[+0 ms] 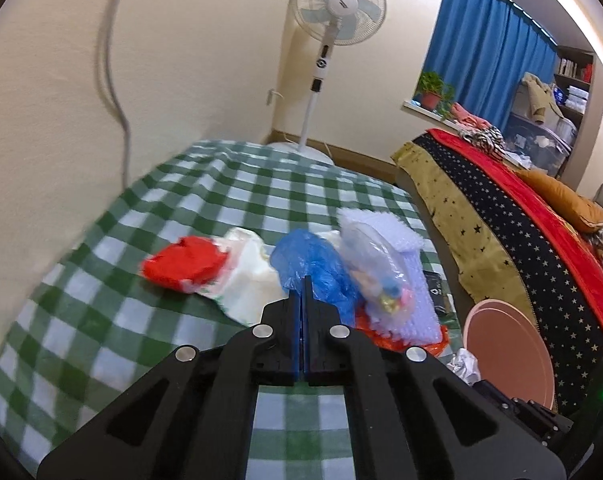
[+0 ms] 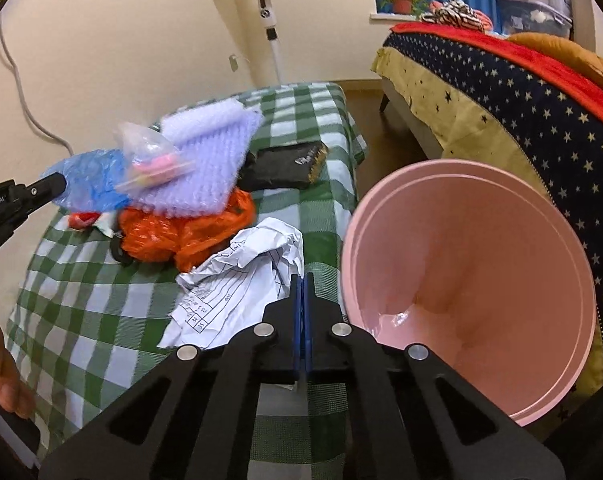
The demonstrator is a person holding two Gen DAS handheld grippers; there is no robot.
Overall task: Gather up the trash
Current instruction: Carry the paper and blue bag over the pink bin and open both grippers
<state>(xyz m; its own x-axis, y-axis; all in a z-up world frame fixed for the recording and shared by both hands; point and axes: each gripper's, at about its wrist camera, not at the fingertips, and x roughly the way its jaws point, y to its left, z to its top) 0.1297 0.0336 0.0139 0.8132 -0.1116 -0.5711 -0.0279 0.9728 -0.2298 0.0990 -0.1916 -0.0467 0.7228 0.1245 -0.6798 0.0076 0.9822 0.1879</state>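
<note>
Listing first the trash: we count a blue plastic bag (image 1: 313, 264), a red-and-white bag (image 1: 205, 268), a clear bag of small coloured bits (image 1: 377, 264), a sheet of pale lilac foam wrap (image 2: 209, 152), an orange bag (image 2: 189, 236), a flat black pouch (image 2: 285, 166) and a crumpled printed paper (image 2: 237, 292), all heaped on the table under a green-checked cloth (image 1: 101, 320).

Left tool (image 1: 304, 284): jaws closed together, tips at the near edge of the blue plastic bag; in the right wrist view its tip meets that bag, though we cannot tell whether film is pinched.

Right tool (image 2: 303, 280): jaws closed, tips over the near edge of the crumpled printed paper; whether it is gripped we cannot tell.

Pink bin (image 2: 469, 292): just beside the table's right edge, mouth tilted toward the camera, nothing seen inside.

Surroundings: standing fan (image 1: 337, 4), bed with a starred cover (image 1: 521, 240), blue curtain (image 1: 485, 52), potted plant (image 1: 431, 90).
</note>
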